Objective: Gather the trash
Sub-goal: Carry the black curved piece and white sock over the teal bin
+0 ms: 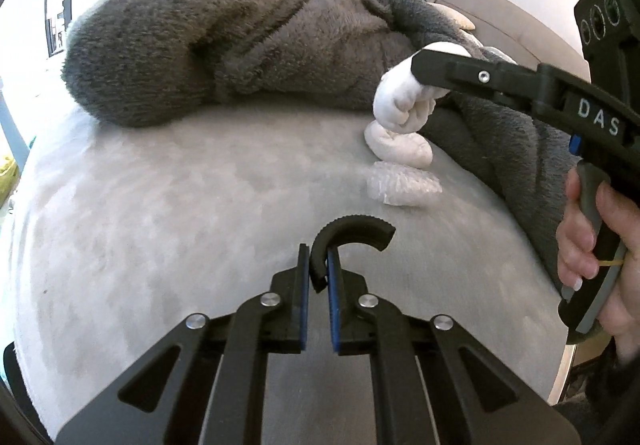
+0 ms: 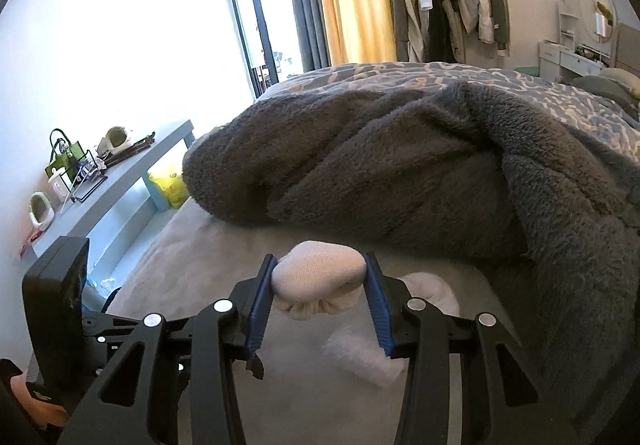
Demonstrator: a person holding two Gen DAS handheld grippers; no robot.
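Left gripper nearest the lens: jaws fully closed, pinching one end of a black curved ribbed plastic piece, lifted off the pale grey bed sheet. Big dark grey fleece blanket bunched behind. Right gripper partly closed on a white sock wad, held above the sheet; person's hand on its handle. Second white wad lies on the sheet by the blanket edge, crumpled bubble wrap just beside it.
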